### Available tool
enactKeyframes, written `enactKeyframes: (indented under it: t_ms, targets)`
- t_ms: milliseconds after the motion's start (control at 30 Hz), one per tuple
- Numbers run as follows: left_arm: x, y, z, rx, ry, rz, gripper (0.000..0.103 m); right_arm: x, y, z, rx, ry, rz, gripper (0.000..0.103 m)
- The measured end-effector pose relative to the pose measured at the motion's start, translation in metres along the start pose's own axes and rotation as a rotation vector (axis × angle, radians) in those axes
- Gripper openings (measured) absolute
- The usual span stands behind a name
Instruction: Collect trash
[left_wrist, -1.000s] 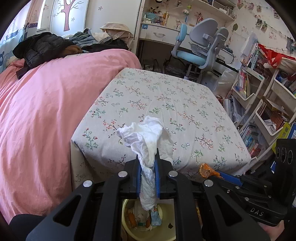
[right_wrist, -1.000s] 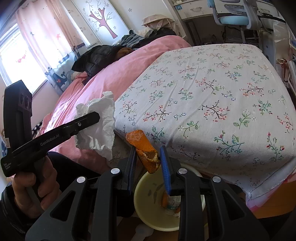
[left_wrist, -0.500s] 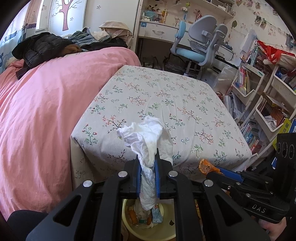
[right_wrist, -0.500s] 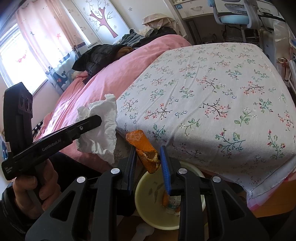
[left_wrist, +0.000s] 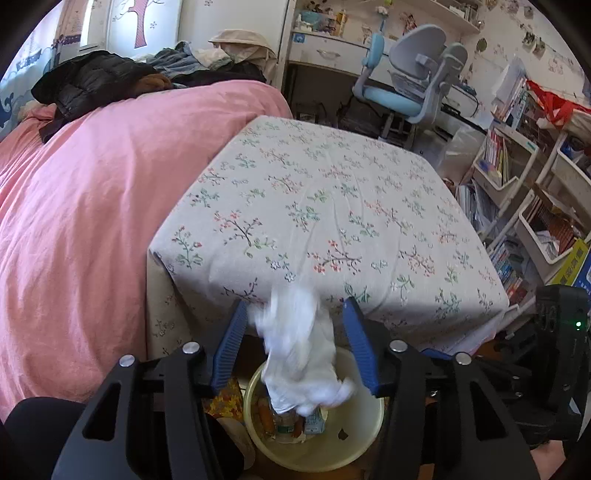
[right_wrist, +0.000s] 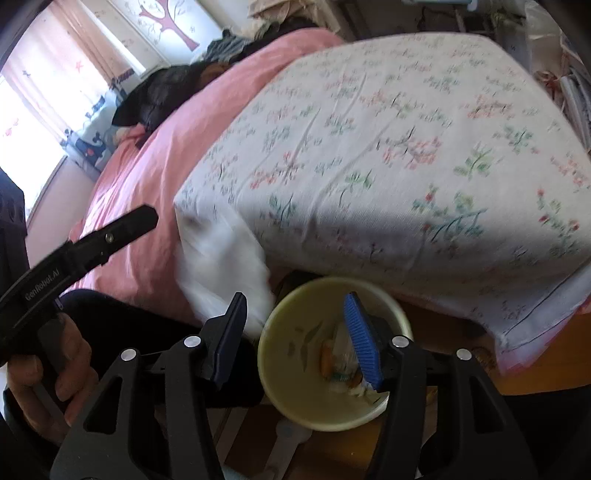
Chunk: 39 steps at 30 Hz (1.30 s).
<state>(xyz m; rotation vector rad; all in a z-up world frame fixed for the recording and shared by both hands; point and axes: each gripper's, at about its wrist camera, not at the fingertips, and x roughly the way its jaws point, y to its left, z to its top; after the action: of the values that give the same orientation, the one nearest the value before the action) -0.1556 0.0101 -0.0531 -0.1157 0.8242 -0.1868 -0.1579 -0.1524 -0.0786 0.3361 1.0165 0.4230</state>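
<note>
1. Since half a second ago both pairs of fingers have spread apart: the left gripper (left_wrist: 293, 341), which had been pinching the white tissue (left_wrist: 301, 350), now stands wide, and the right gripper (right_wrist: 295, 334), which had been clamping an orange peel, is wide too with nothing between its blue pads.
2. Blurred by motion, the tissue sits between the left gripper's spread fingers without a clear grip from either pad, its lower end hanging into the mouth of the yellow bin (left_wrist: 364, 439).
3. From the right wrist view the same tissue (right_wrist: 221, 269) shows as a white smear just left of the bin's rim (right_wrist: 269, 362), below the corner of the flowered cloth.
4. Inside the bin lie a small carton (left_wrist: 316, 422), a bottle and some orange pieces; whether the peel is among them cannot be told, since the right view is blurred there.
5. Just behind the bin stands the desk (left_wrist: 332, 206), draped in a flowered cloth whose front edge hangs down close to the rim.
6. Left of the desk, a pink bedspread (left_wrist: 92, 206) covers the bed, with a black jacket (left_wrist: 85, 83) piled at its far end.
7. At the far side of the desk stands a blue and grey chair (left_wrist: 410, 81), and shelves of books (left_wrist: 517, 158) line the right wall.
8. A bare hand (right_wrist: 48, 373) grips the left gripper's handle in the right wrist view.
</note>
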Motion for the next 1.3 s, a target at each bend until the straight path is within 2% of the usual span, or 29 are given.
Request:
enactKeyframes:
  t_ms: [133, 200, 400, 500, 600, 733, 1033, 1300]
  targets:
    - [-0.003, 0.003, 0.001, -0.018, -0.024, 0.011, 0.057, -0.006, -0.001, -0.003, -0.002, -0.036, -0.044, 0.055]
    - [-0.009, 0.004, 0.002, -0.028, -0.067, 0.031, 0.065, -0.011, 0.000, 0.001, -0.014, -0.060, -0.067, 0.058]
    - [-0.024, 0.013, 0.008, -0.080, -0.173, 0.083, 0.081, -0.029, 0.011, 0.008, -0.093, -0.176, -0.172, 0.070]
    - [-0.028, 0.018, 0.011, -0.111, -0.209, 0.098, 0.086, -0.036, 0.016, 0.010, -0.112, -0.239, -0.248, 0.080]
    - [-0.028, 0.019, 0.013, -0.127, -0.225, 0.113, 0.088, -0.045, 0.019, 0.010, -0.125, -0.303, -0.316, 0.085]
    - [-0.026, 0.018, 0.014, -0.121, -0.228, 0.128, 0.091, -0.047, 0.019, 0.011, -0.146, -0.328, -0.355, 0.087]
    - [-0.025, 0.011, 0.011, -0.078, -0.241, 0.156, 0.095, -0.052, 0.026, 0.013, -0.189, -0.383, -0.421, 0.092]
    - [-0.023, 0.011, 0.010, -0.066, -0.234, 0.166, 0.095, -0.050, 0.024, 0.013, -0.189, -0.381, -0.432, 0.093]
